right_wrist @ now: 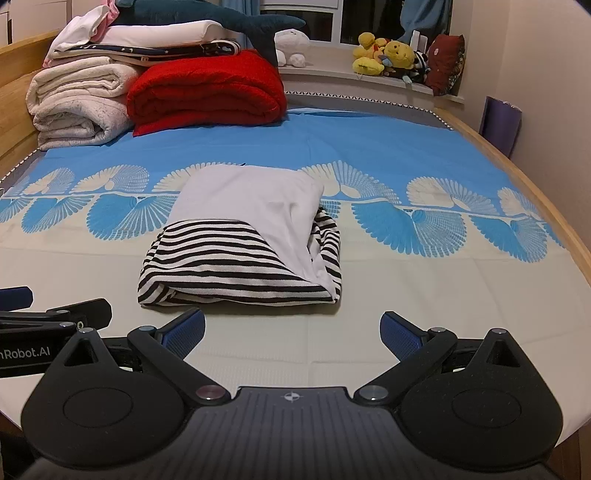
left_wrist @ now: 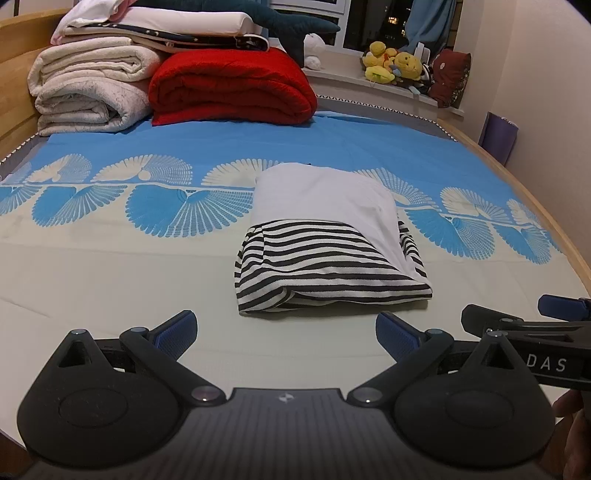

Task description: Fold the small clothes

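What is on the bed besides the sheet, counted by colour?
Striped and white: 1, the folded garment
Red: 1, a folded blanket
Cream: 1, a folded blanket
White and navy: 1 pile of linens atop the blankets; count within it unclear
Teal: 1 plush shark
Total: 5
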The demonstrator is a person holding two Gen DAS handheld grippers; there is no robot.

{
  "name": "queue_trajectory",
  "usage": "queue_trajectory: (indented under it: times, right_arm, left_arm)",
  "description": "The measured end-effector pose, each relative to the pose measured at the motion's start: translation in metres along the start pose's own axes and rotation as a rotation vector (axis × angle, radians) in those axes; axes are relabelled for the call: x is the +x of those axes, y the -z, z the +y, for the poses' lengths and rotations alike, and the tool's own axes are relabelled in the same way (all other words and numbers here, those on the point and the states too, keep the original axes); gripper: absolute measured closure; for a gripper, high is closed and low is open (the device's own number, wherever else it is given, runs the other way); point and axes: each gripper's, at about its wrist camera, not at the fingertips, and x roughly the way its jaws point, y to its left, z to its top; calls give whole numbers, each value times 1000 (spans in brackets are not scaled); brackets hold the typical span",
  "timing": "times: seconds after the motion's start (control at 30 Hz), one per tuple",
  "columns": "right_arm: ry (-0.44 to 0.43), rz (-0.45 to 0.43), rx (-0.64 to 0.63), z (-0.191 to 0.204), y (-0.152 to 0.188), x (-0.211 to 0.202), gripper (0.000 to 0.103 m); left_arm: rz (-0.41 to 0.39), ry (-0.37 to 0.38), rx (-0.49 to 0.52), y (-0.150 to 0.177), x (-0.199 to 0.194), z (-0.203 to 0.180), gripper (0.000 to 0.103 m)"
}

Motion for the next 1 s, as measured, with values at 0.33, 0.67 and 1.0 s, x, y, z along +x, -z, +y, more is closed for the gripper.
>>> queue_trajectory:
  times: [0.33,0.67,1.0]
  right_arm:
    - [-1,6,4,0,0,1,3]
    - [-1,9,7,1,-1,1,3]
    - [-2,10,8,2,-1,0,3]
  left_arm:
    - [0,1,0,0,0,0,0]
    - [2,1,-2,1,1,0,0]
    - [2,2,-1,0,1,1,0]
